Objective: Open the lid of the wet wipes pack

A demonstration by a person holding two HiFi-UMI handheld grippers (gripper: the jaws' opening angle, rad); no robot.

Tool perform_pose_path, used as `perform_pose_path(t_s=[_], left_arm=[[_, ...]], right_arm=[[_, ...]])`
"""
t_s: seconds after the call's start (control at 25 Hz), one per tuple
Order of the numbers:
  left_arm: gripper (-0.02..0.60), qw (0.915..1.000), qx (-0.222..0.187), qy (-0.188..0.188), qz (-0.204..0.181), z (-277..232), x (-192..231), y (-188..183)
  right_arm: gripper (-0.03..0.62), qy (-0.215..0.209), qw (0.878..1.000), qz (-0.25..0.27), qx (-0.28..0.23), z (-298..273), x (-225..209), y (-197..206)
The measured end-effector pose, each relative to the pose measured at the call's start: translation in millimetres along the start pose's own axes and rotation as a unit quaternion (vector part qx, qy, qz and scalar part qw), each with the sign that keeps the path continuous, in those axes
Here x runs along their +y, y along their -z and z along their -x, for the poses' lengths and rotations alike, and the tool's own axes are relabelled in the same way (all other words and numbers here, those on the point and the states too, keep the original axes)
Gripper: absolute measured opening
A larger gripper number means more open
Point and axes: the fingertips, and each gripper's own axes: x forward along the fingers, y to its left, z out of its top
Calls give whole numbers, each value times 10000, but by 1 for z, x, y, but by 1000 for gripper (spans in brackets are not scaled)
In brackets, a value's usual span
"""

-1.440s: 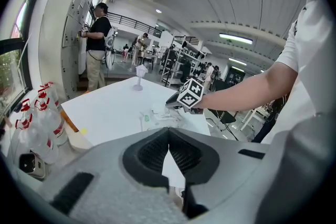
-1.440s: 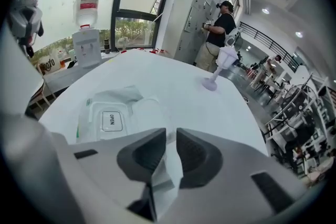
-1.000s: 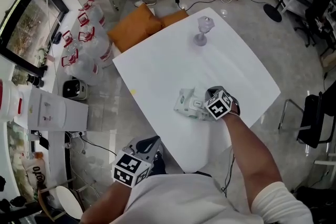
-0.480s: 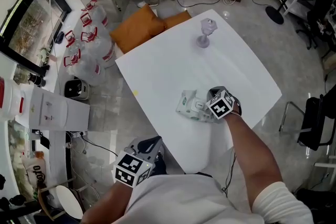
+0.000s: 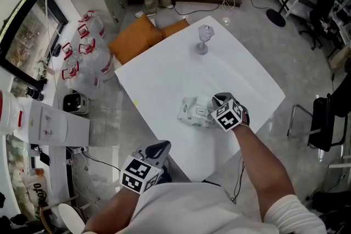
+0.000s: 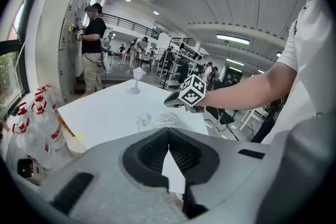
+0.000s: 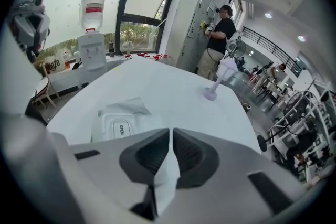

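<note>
**A:** Nearest first. Your left gripper hangs off the near edge of the white table, close to your body. Its jaws are pressed together at the tips with nothing in them. It has no part in the job yet.

**B:** Agreed. Your right gripper is over the table and tilted down. Its jaws have just been opening and now stand a slit apart, with nothing between them.

**A:** Where is the pack?

**B:** The wet wipes pack lies flat on the table, just beyond your right tips and off to their left in the right gripper view. It is not pinched. Its lid, labelled OPEN, looks flat down.

**A:** Step, as I judge it: the lid is not yet lifted and you are lining up for a grip.

**B:** Next move, also a judgement: lower the tips to the lid's free edge, pinch it and peel upward. The pack looks light and may rise with the lid, so your left gripper could pin it down.

**A:** Farthest: a stemmed glass stands near the far edge, well apart from the work.
</note>
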Motion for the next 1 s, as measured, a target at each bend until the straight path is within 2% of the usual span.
perform_pose_path(t_s=[0.24,0.44,0.68,1.0], left_arm=[[0,9991,-246,162,-290,-9,-12,-24],[0,9976,-451,306,-430,-14,-24,-43],[0,9956,-695,388,-502,-11,-34,-61],[0,9930,-878,489,-626,-6,-51,-80]], right_arm=[[29,149,9980,-356,-491,67,16,-9],[28,116,9881,-1214,-932,120,39,-1],[8,116,9565,-2370,-1700,187,50,-4],[6,70,9125,-3122,-2642,256,58,-14]])
